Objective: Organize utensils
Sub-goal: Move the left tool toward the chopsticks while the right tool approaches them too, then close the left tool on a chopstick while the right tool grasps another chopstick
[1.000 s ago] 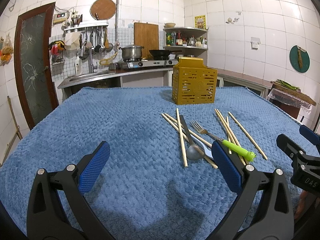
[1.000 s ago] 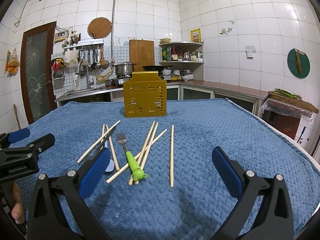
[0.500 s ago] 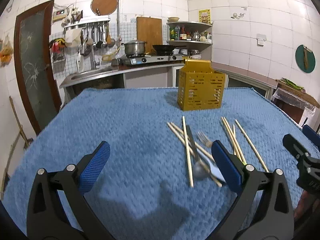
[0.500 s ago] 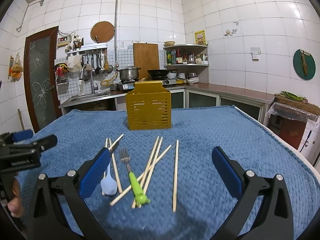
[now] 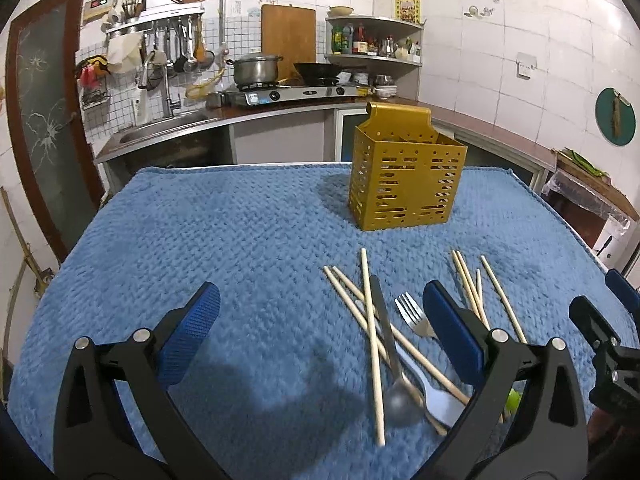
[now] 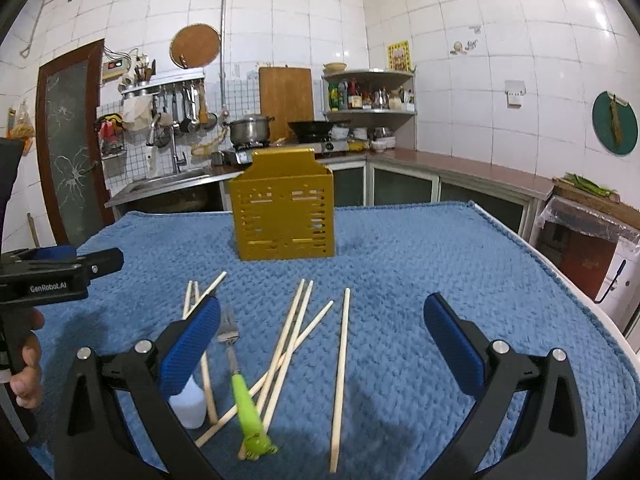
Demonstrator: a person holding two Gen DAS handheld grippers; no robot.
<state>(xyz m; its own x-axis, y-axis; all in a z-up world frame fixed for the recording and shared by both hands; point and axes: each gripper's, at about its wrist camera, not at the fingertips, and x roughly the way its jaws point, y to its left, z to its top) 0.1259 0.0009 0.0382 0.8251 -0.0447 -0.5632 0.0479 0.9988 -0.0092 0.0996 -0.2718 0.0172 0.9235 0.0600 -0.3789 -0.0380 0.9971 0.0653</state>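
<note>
We've both grippers — left gripper (image 5: 320, 332), right gripper (image 6: 320, 340) — spread empty; chopsticks (image 6: 340, 368), fork (image 6: 240, 380) ahead, yellow caddy (image 6: 286, 220) beyond — nothing stowed.

A perforated utensil holder (image 6: 286, 216) stands upright toward the far side of a towel-covered table (image 6: 420, 280). In front of it, loose utensils lie flat on the towel: a fork (image 6: 240, 376) near the middle, crossed chopsticks (image 6: 286, 356) beside it on the right, one lone chopstick (image 6: 340, 364) further right, and two spoons (image 5: 416, 394) lying under more chopsticks to the left. A counter with a stove (image 5: 288, 94) runs behind the table.
</note>
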